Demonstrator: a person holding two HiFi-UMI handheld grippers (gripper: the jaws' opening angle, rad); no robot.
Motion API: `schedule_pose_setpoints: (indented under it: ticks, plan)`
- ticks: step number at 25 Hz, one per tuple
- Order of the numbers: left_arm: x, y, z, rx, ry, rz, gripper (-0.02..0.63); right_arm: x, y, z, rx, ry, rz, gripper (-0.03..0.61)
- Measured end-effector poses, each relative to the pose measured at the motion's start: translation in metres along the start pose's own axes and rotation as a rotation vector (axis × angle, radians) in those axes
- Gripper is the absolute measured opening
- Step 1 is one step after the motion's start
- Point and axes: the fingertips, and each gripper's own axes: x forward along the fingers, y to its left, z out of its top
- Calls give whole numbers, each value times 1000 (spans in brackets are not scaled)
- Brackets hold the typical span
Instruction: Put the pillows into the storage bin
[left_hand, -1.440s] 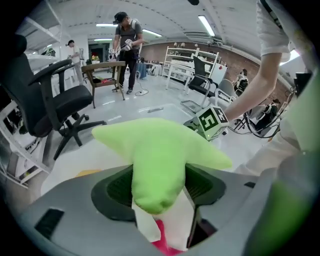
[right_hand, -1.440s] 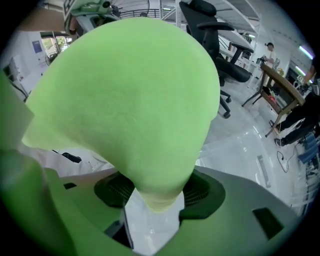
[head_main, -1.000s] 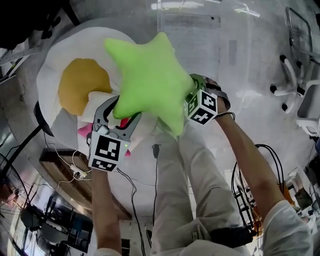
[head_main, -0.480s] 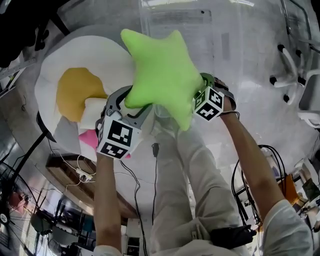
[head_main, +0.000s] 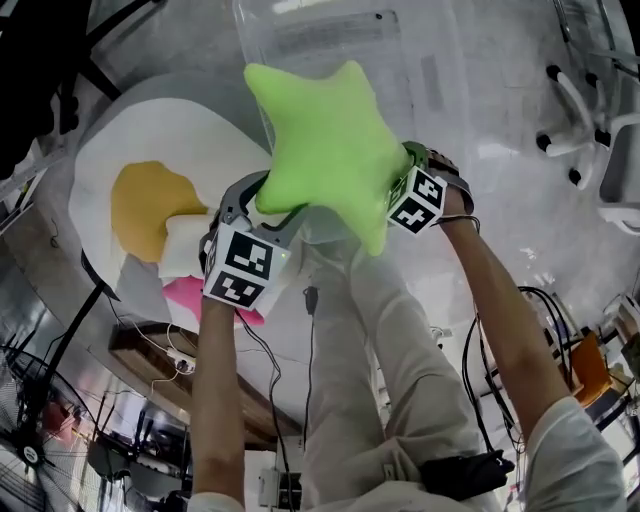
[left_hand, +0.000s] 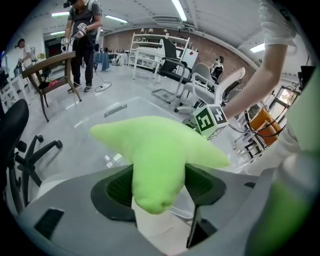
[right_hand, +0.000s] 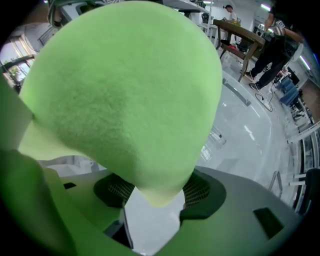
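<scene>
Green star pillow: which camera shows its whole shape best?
The head view: it shows nearly the whole outline of the green star pillow from above. The left gripper view sees it edge-on, one tip between the jaws; the right gripper view is mostly filled by one close-up tip.

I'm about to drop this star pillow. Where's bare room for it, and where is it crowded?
The clear bin behind the star looks bare inside, as far as shows. Bare floor also lies between bin and chair. Crowded: left of the star, the egg pillow, cream pillow and pink pillow lie bunched together.
</scene>
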Motion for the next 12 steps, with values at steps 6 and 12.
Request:
schedule_pose_setpoints:
  ticks: [6, 12]
  plan:
    - [27, -1, 11, -8, 26, -23, 311, 6, -17, -22, 26, 32, -13, 291]
    - [48, -3, 15, -20, 60, -30, 316, 8, -33, -42, 36, 63, -43, 296]
